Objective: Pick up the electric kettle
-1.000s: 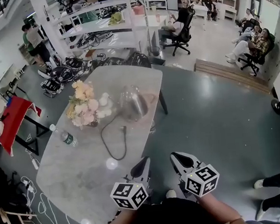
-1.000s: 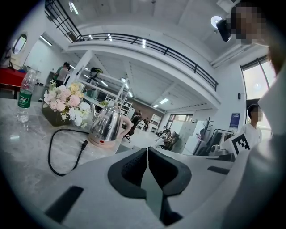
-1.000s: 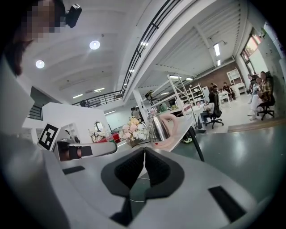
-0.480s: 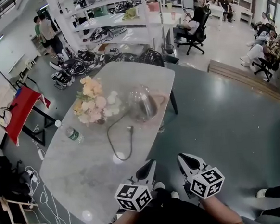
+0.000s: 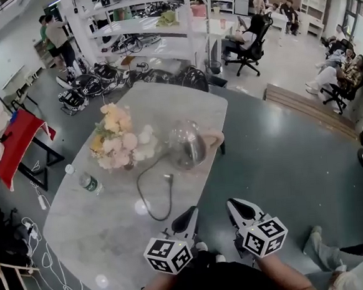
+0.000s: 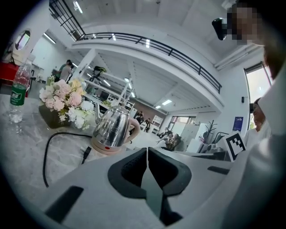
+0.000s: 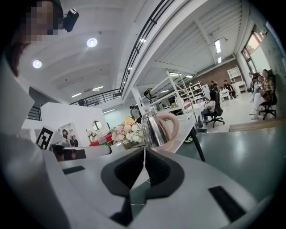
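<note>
Bright, even light falls from overhead lamps, and shadows are faint. In the head view the glossy worktop [image 5: 107, 234] throws back small round glare spots, and straight lines bow hard toward the edges. Both gripper views are round fisheye pictures with black corners. In them the ceiling lamps [image 7: 91, 42] flare white, a window [image 6: 258, 87] is washed out, the steel kettle [image 6: 111, 129] glints, and the left tool [image 6: 147, 154] and right tool [image 7: 144, 156] sit soft, close to the lens.
</note>
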